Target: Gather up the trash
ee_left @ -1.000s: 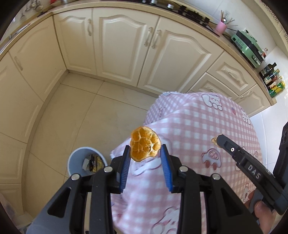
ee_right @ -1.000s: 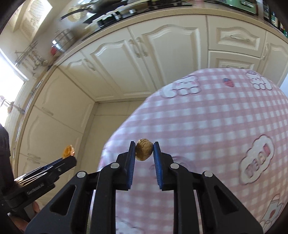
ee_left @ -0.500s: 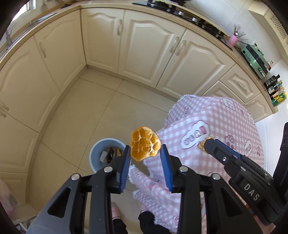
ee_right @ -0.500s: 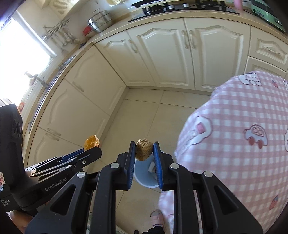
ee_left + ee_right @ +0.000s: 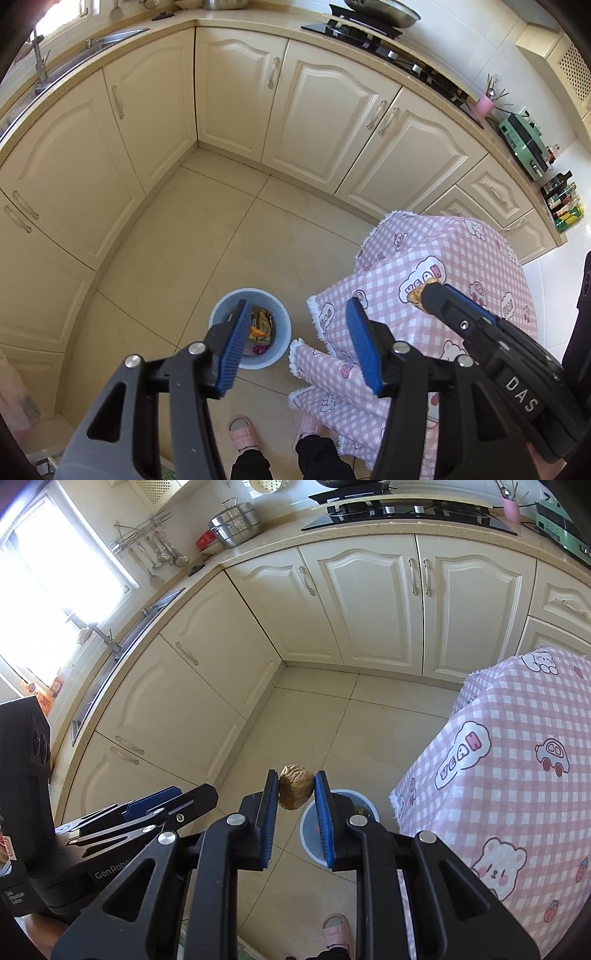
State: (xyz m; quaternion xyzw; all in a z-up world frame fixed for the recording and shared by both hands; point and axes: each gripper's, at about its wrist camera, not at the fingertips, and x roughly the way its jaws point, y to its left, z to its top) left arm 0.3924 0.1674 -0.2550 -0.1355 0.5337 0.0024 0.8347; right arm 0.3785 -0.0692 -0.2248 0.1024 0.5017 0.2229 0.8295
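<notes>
Left gripper (image 5: 297, 345): black angular frame, ribbed blue pads, silver pivot bolts. Its jaws have just been opening and stand released, nothing between them. Directly below the gap sits the bin (image 5: 221, 317) on the floor: round, smooth pale-blue plastic.

Inside the bin: crumpled wrappers, a yellowish printed one, an orange scrap (image 5: 257, 331), and something purple lower down. Print on the wrappers too small to read.

Right gripper (image 5: 296, 788): same black build with blue ribbed fingers (image 5: 271, 797), clenched on a walnut (image 5: 295, 786). Nut is tan-brown, rounded, wrinkled shell, matte. It hangs in the air near the bin (image 5: 364, 801), slightly left of the rim in the right wrist view. From the left wrist view only a tan sliver of it shows at the right gripper's tip (image 5: 419, 295).

Tabletop (image 5: 461, 258) at right, draped in a pink-and-white gingham cloth with a fringed hem and cartoon prints: bears, cars, strawberries, speech bubbles reading "YEAH" or similar; not certain.

Writing: "DAS" in white on the right gripper's body; "GenRobo…", cut off, on the left gripper's side (image 5: 110, 875).

Floor: large glossy cream tiles. Cabinets (image 5: 236, 92): cream panelled doors with arched mouldings and metal bar handles. Pink slippers (image 5: 242, 434) on the person's feet at bottom edge.
</notes>
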